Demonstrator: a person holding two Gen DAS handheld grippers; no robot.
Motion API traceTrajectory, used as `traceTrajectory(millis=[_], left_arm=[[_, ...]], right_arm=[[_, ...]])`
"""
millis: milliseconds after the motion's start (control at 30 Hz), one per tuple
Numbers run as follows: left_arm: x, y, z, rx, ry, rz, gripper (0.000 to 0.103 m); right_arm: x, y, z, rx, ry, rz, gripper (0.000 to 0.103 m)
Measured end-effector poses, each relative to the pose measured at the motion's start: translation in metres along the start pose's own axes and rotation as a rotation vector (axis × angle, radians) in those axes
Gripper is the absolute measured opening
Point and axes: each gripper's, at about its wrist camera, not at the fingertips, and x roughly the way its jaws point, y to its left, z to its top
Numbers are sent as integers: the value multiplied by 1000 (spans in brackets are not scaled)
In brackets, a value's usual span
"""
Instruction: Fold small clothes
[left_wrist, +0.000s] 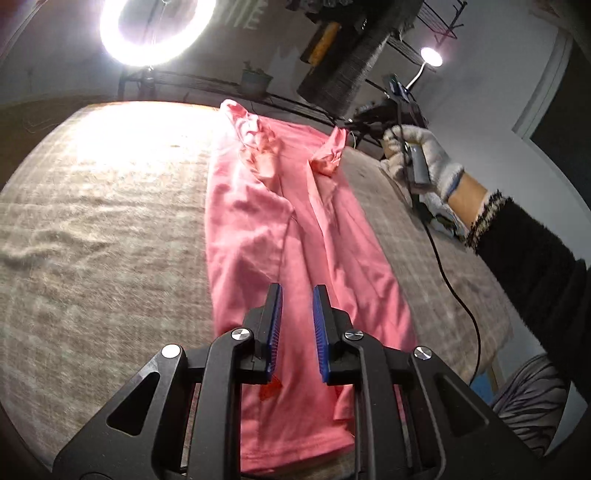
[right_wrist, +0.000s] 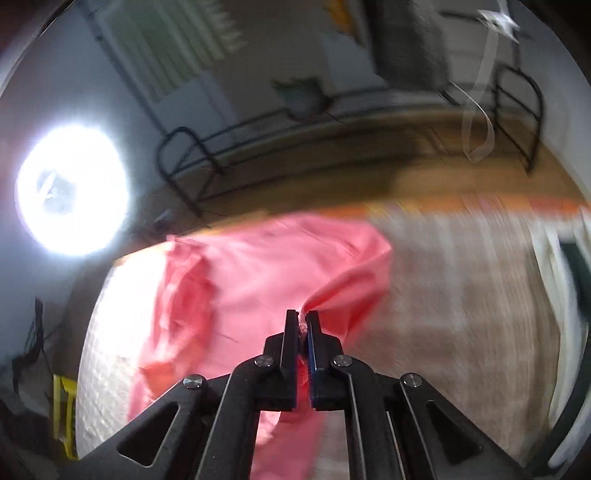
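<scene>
Pink cotton garment (left_wrist: 295, 229), folded lengthwise into a long strip, runs down the middle of the left wrist frame on a beige woolly blanket (left_wrist: 92, 221). At upper left we note a glaring white ring light (left_wrist: 157, 31). At lower centre our left gripper (left_wrist: 297, 295) hangs over the strip, blue pads slightly apart, nothing between them. At right, a white-gloved hand (left_wrist: 421, 155) in a black fuzzy sleeve (left_wrist: 532, 258) holds the other tool. In the blurred right wrist frame, our right gripper (right_wrist: 302, 314) sits at lower centre, jaws pinched tight on a bunched corner of the garment.
</scene>
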Motion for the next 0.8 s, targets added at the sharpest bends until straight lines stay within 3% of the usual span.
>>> traceTrajectory(millis=[167, 333, 400, 467, 567, 667, 800], left_arm=[[-5, 3, 2, -3, -9, 8, 15], [-10, 5, 6, 4, -29, 42, 15], [-11, 7, 7, 1, -35, 55, 15], [-13, 10, 7, -8, -37, 60, 15], [-14, 13, 6, 0, -32, 75, 15], [-13, 15, 2, 9, -17, 65, 15], [-16, 7, -8, 15, -4, 12, 16]], right_arm=[[34, 62, 26, -123, 38, -31, 1], [95, 108, 25, -191, 116, -52, 2], [117, 113, 19, -181, 172, -49, 9], [122, 114, 14, -182, 195, -60, 30], [95, 112, 13, -173, 156, -35, 31], [32, 95, 8, -121, 92, -14, 35], [-50, 78, -30, -105, 57, -2, 36]])
